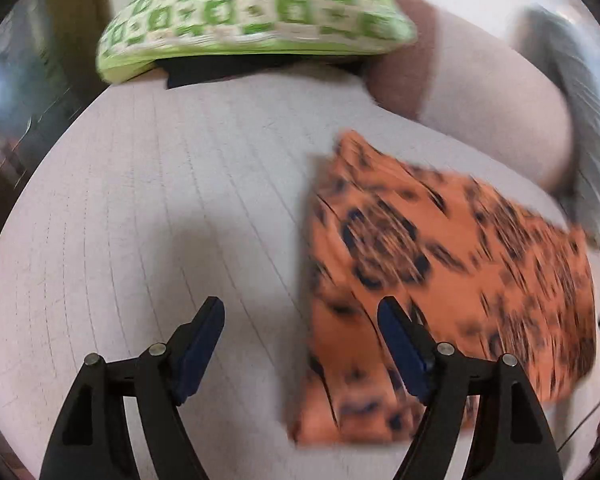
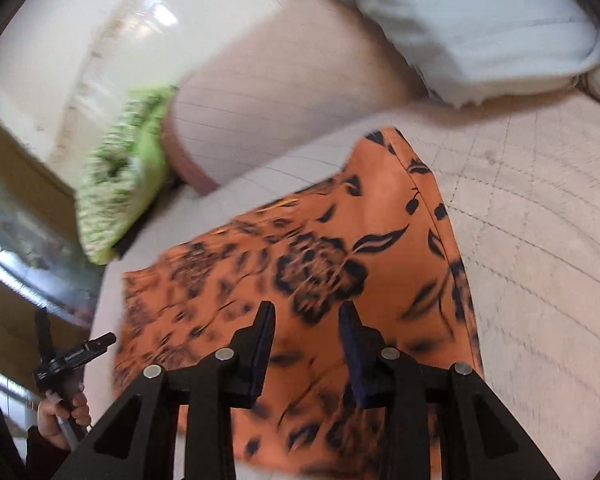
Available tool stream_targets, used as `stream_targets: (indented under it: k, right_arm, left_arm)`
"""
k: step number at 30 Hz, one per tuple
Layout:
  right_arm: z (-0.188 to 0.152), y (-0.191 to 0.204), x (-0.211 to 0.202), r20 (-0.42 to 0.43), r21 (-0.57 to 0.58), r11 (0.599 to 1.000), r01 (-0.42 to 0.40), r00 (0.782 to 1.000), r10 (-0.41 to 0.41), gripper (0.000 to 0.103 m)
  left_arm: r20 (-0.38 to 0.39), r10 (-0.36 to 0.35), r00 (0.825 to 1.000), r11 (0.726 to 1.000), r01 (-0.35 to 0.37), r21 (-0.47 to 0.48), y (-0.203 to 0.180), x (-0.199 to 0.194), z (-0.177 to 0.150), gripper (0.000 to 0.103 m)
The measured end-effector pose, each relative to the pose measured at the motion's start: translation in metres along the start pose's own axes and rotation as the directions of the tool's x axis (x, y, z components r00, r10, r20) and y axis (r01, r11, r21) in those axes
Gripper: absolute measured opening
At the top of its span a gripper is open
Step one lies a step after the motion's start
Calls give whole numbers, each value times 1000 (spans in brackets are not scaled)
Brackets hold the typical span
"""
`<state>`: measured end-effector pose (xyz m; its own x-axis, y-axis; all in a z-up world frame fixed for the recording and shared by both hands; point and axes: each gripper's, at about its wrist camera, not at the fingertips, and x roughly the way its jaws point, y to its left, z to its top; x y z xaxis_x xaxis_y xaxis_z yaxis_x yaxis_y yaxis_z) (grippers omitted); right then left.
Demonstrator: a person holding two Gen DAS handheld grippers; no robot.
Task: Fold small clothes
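An orange garment with a black flower print lies folded flat on the pale quilted bed. In the left wrist view my left gripper is open and empty above the bed, its right finger over the garment's left edge. In the right wrist view the garment fills the middle. My right gripper hovers over it with the jaws open and nothing between them. Both views are blurred by motion.
A green-and-white checked pillow lies at the head of the bed, with a pink-and-brown cushion beside it. A white-grey blanket is bunched at the far side. The left-hand tool and the hand holding it show at the bed's left edge.
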<state>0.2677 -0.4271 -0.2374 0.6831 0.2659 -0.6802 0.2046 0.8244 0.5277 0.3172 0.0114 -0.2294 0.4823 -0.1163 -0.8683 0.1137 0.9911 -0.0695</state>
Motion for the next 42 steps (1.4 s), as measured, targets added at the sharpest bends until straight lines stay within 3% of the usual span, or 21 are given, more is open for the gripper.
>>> stream_targets:
  k: [2,3,5,7,9,12,14,17,19,24,27,34,38,42]
  right_arm:
    - [-15,2,-2,-20,11,1000,-25,999,25,36]
    - [-26,1,5,-57,14,1000,1,998,0,36]
    - [-46,-11,30,-190,30,994,106,977,-99,37]
    - [-55,-11,18,-175,43,994,97,981,-88,36]
    - [-51,-4,-13,-154,60,998,29,988,-20,36]
    - [-50,4,-82,-5,37,999,-28,1000,28,39]
    - [-56,15,-120,62,-4,1000,-25,998,25,64]
    - [-75,45,-168,145,-108,994,8,989,8,65]
    - [-92,63,-196,168,-178,984,22,986,8,65]
    - [-130,94,-222,159,-243,970,-3,986,43,65]
    - [-153,104,-233,171,-274,961,26,985,22,65]
    - [-185,121,-247,196,-298,954,13,979,48,65]
    - [-190,128,-247,197,-307,952,11,979,53,65]
    - [-191,135,-248,201,-323,946,0,977,68,65]
  left_arm:
    - [-31,85,996,992,-81,97,-13,10,-20,80]
    - [-71,148,986,981,-138,134,-19,21,-32,81]
    - [-97,152,984,985,-142,100,-16,22,-42,81]
    - [-131,96,987,995,-90,51,-14,-3,-41,80]
    - [-41,77,996,994,-74,84,-25,-47,-43,80]
    - [98,76,992,990,-87,110,-46,-107,-55,85]
    - [193,73,979,989,-95,110,-61,-148,-72,96]
    - [319,98,943,987,-132,87,-86,-189,-95,100]
    - [342,103,934,988,-136,74,-95,-206,-108,101]
    - [330,123,936,991,-133,7,-103,-236,-131,101]
    - [366,144,920,989,-148,-17,-104,-251,-141,101]
    - [448,150,881,985,-170,6,-119,-284,-154,101]
    - [494,145,857,984,-178,20,-124,-300,-158,101]
    - [515,140,846,983,-181,29,-129,-308,-158,101]
